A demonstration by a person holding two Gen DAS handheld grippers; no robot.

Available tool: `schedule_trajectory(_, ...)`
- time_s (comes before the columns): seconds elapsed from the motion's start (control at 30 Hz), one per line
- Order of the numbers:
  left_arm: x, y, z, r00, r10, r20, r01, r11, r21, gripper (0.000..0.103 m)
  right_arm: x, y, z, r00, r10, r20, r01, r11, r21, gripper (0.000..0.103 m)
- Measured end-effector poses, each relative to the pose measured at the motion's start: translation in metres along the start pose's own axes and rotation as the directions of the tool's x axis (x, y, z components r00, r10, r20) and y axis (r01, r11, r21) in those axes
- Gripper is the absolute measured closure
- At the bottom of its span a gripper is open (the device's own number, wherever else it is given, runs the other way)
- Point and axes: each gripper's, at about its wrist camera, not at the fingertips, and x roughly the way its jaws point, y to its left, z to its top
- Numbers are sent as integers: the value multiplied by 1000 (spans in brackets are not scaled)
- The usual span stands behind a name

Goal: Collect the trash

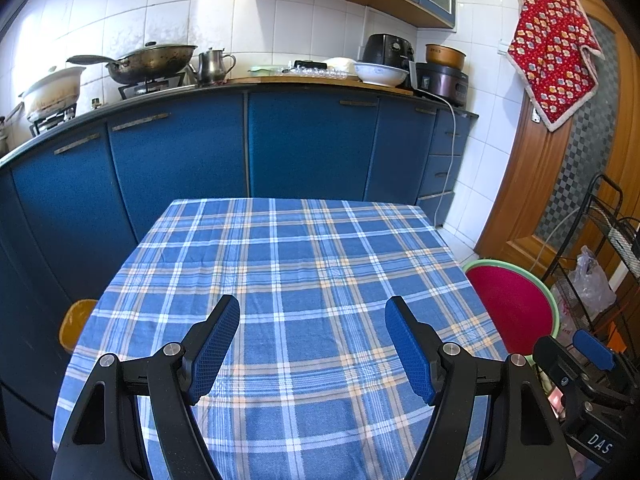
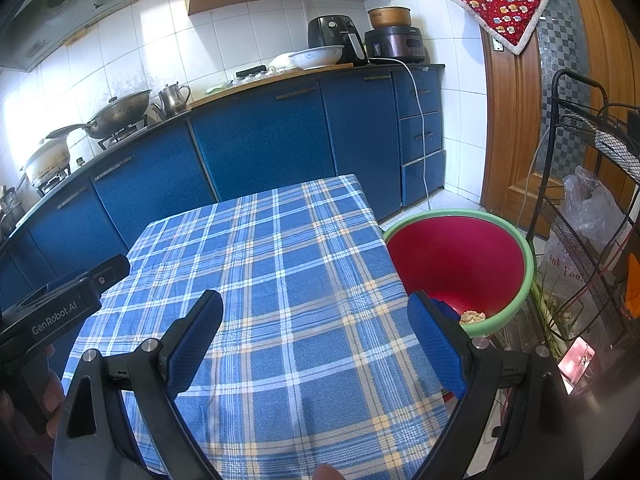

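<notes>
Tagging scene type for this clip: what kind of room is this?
A home kitchen, most likely: a wok on a gas stove, blue cabinets under the counter, an air fryer.

Bare plaid tablecloth (image 1: 288, 280) open ahead, red bin (image 2: 460, 256) hard against its right edge, wire rack (image 2: 580, 184) beyond.

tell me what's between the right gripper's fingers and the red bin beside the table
Only bare plaid tablecloth up to the table's edge; the right gripper is open and empty, and the red bin sits just past that edge, seen in the right wrist view.
</notes>
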Motion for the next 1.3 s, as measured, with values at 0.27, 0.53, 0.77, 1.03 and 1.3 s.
schedule_trajectory(0.27, 0, 0, 0, 1000, -1, 0, 1, 1000, -1, 26, 0, 0, 0, 1000, -1, 1, 1, 1000, -1, 11)
schedule_trajectory(0.53, 0, 1, 0, 1000, 0, 0, 0, 1000, -1, 26, 0, 0, 0, 1000, -1, 0, 1, 1000, -1, 11)
schedule_trajectory(0.77, 0, 1, 0, 1000, -1, 1, 1, 1000, -1, 26, 0, 1, 0, 1000, -1, 0, 1, 1000, -1, 11)
schedule_trajectory(1.03, 0, 1, 0, 1000, 1, -2, -1, 1000, -5, 26, 0, 1, 0, 1000, -1, 0, 1, 1000, -1, 11)
schedule_trajectory(1.3, 3, 1, -2, 1000, 7, -11, -7, 1000, -12, 26, 2, 0, -1, 1000, -2, -9, 2, 1000, -3, 11)
